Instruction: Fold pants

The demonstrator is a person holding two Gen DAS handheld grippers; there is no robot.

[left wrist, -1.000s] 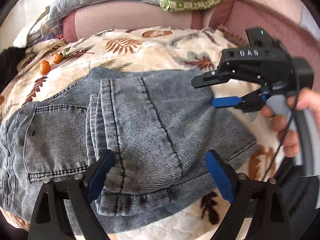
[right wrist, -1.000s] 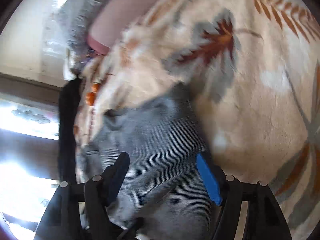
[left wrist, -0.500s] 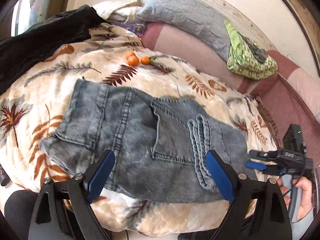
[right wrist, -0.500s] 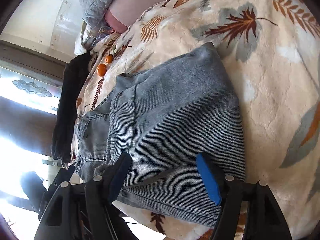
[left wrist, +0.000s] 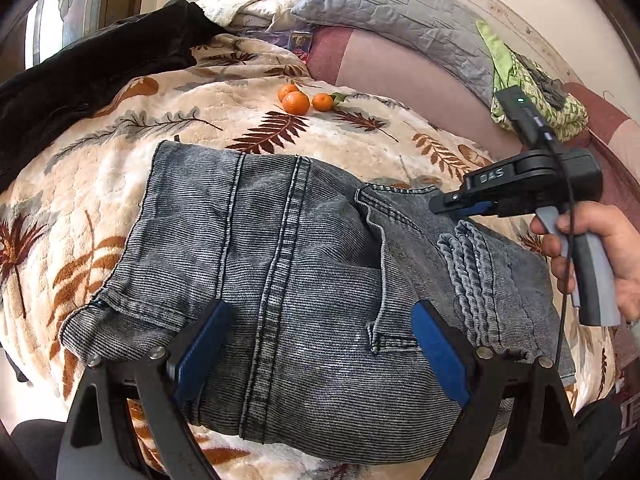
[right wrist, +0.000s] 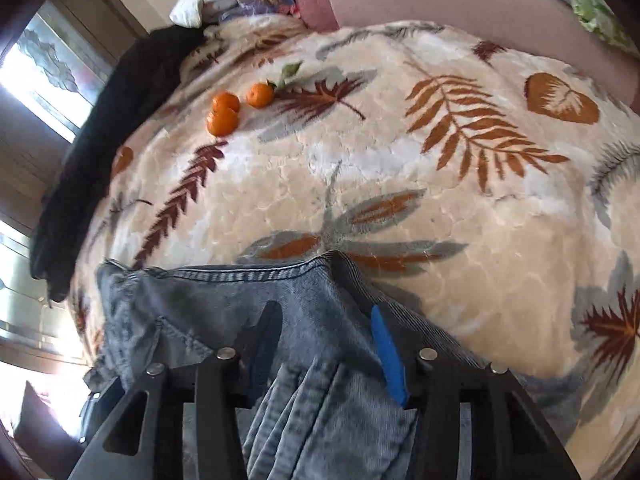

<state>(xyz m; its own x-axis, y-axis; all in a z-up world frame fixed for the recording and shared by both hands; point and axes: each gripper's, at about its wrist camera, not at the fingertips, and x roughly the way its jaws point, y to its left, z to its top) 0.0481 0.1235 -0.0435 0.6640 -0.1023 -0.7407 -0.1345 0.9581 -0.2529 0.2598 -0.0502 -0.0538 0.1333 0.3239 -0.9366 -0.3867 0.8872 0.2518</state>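
Left hand-held gripper [left wrist: 320, 354]: spread wide, blue pads [left wrist: 200, 354] apart above the pants [left wrist: 304, 264], gripping nothing. Right hand-held gripper [right wrist: 326, 344]: narrowed, pads set into the denim at a raised fold along the pants' edge; hard to tell whether actually pinching the cloth. Seen from the left wrist, black-bodied, low at the pants' right side, held by a hand [left wrist: 600, 256]. Grey-blue pants folded into a thick bundle, flat on the leaf-print blanket [left wrist: 380, 140] of the bed. Farther back, three tangerines [left wrist: 298, 101] together on the blanket, a black garment [left wrist: 88, 76] at left, grey pillow [left wrist: 400, 12] and green cloth [left wrist: 560, 108] behind.
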